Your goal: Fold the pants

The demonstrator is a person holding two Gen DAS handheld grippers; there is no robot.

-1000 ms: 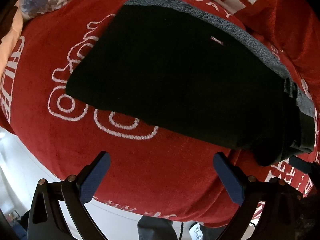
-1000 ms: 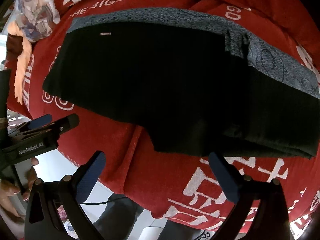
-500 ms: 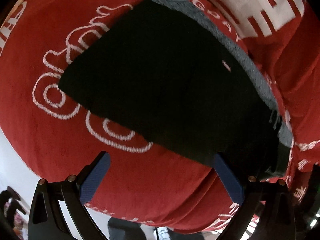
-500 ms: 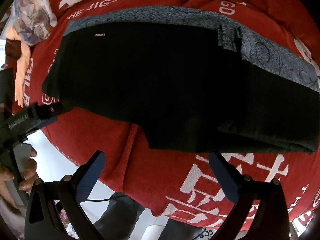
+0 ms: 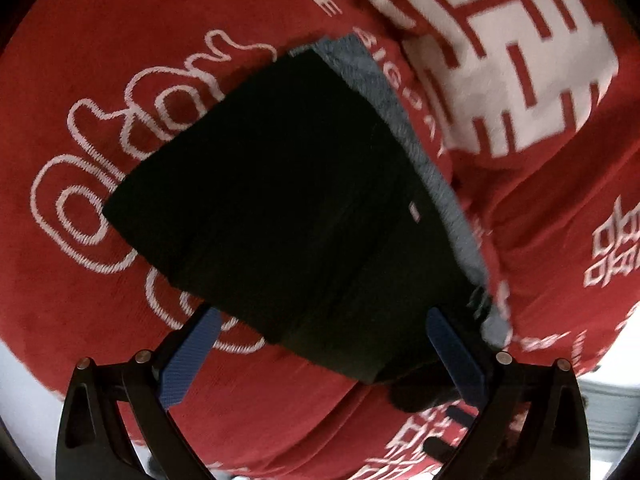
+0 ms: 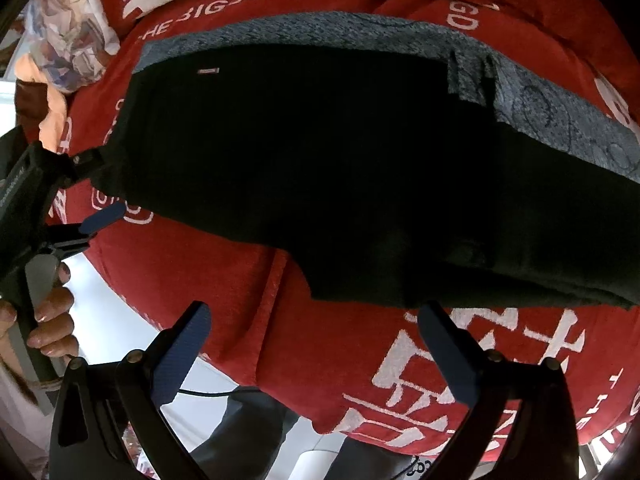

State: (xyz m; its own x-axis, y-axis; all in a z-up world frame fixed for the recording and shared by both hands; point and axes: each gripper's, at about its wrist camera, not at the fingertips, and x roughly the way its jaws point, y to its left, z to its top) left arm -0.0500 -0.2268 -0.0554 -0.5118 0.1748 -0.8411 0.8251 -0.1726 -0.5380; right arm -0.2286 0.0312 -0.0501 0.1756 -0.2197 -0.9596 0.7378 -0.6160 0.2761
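On the red blanket the black pants lie flat and already doubled, grey lining showing along the far edge, their long axis running left to right across the right wrist view. The left gripper hangs over the pants' left end, fingers spread wide with nothing between them, the near edge of the cloth lying just between and under the tips (blurred, so contact cannot be told). The right gripper is likewise wide and empty, just short of the near hem, its tips apart from the cloth. I judge the left end is the one to lift and carry rightward along that axis.
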